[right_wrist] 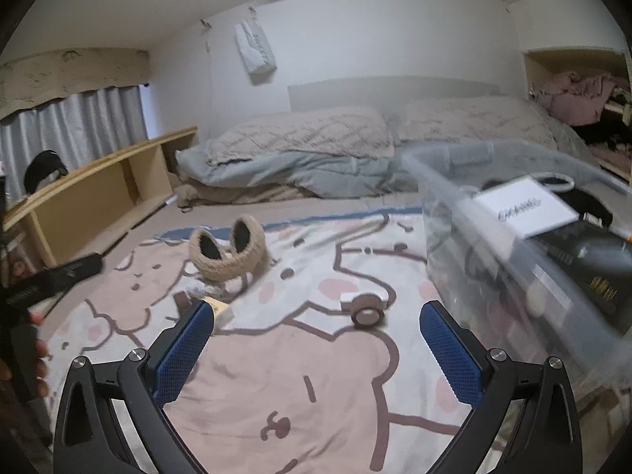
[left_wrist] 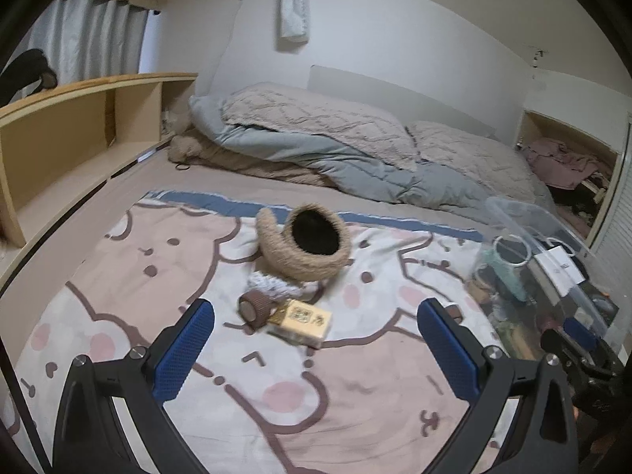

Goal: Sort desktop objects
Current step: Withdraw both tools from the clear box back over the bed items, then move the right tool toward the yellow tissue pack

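On a pink cartoon blanket [left_wrist: 316, 403] lie fuzzy tan earmuffs [left_wrist: 308, 243], a brown roll [left_wrist: 256, 310], a small yellow patterned box [left_wrist: 302, 322] and a crumpled white item [left_wrist: 272, 284]. My left gripper [left_wrist: 316, 339] is open and empty, just short of the box. My right gripper [right_wrist: 316, 335] is open and empty above the blanket [right_wrist: 296, 387]. Ahead of it lies a pink tape roll [right_wrist: 367, 312]; the earmuffs [right_wrist: 227, 252] are farther left. A clear plastic bin [right_wrist: 513, 260] holding several items stands at the right; it also shows in the left wrist view [left_wrist: 553, 276].
A wooden shelf unit [left_wrist: 79, 134] runs along the left. Folded grey and beige quilts [left_wrist: 355, 146] lie at the head of the bed. A closet nook with clothes [left_wrist: 568, 162] is at the far right. The left gripper's body [right_wrist: 47, 280] shows at the left edge.
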`<action>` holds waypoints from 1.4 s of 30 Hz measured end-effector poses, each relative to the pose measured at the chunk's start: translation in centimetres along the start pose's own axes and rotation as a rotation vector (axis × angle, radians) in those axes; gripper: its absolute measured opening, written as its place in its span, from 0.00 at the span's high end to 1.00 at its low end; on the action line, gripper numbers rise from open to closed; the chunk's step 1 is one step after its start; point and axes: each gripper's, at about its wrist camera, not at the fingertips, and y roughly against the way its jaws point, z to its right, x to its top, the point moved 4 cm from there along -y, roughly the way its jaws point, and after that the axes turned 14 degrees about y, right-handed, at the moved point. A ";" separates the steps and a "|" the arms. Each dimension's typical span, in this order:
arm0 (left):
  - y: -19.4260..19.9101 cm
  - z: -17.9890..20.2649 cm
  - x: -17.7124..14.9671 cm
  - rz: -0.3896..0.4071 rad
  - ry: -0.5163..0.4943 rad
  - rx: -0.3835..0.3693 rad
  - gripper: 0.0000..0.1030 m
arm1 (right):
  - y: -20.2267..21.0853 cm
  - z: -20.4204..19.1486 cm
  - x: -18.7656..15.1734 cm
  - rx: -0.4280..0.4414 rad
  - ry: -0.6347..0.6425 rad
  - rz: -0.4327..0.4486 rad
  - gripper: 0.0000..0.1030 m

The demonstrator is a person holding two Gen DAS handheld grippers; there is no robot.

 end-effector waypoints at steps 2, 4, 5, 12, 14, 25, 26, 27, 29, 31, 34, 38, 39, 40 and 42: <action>-0.4 -1.0 -0.2 -0.002 0.001 0.019 0.00 | -1.0 -0.1 -0.9 -0.008 -0.005 -0.024 0.00; -0.7 -1.7 -0.2 -0.008 0.003 0.029 0.00 | -1.8 0.0 -1.6 -0.013 -0.008 -0.043 0.00; -1.0 -2.2 -0.3 -0.012 0.007 0.036 0.00 | -2.1 0.0 -1.9 -0.014 -0.008 -0.053 0.00; -2.0 -4.1 0.1 -0.035 0.048 0.065 0.00 | -4.3 -0.8 -2.9 0.014 0.015 -0.130 0.00; -2.1 -4.8 0.4 -0.030 0.068 0.078 0.00 | -5.6 -1.6 -2.8 0.046 0.027 -0.174 0.00; -3.8 -9.0 0.3 -0.063 0.171 0.159 0.00 | -15.3 -7.3 -0.8 0.147 0.051 -0.286 0.00; -3.9 -9.3 0.3 -0.064 0.177 0.160 0.00 | -16.0 -7.9 -0.6 0.147 0.059 -0.293 0.00; -4.0 -9.6 0.3 -0.066 0.185 0.160 0.00 | -16.8 -8.5 -0.4 0.150 0.067 -0.300 0.00; -4.2 -10.0 0.4 -0.069 0.202 0.156 0.00 | -18.2 -9.8 0.1 0.161 0.071 -0.311 0.00; -4.4 -10.3 0.5 -0.071 0.215 0.153 0.00 | -19.7 -11.1 0.6 0.181 0.062 -0.321 0.00; -4.4 -10.7 0.7 -0.068 0.234 0.146 0.00 | -22.1 -12.9 1.2 0.194 0.067 -0.352 0.00; -4.2 -11.4 0.8 -0.061 0.251 0.143 0.00 | -25.0 -14.7 1.3 0.158 0.103 -0.418 0.00; -4.1 -11.5 0.9 -0.058 0.255 0.143 0.00 | -25.6 -15.1 1.3 0.156 0.110 -0.426 0.00; -4.1 -11.7 1.0 -0.056 0.261 0.142 0.00 | -26.0 -15.4 1.3 0.153 0.118 -0.431 0.00; -4.2 -11.9 1.0 -0.056 0.272 0.138 0.00 | -26.8 -16.0 1.3 0.150 0.133 -0.439 0.00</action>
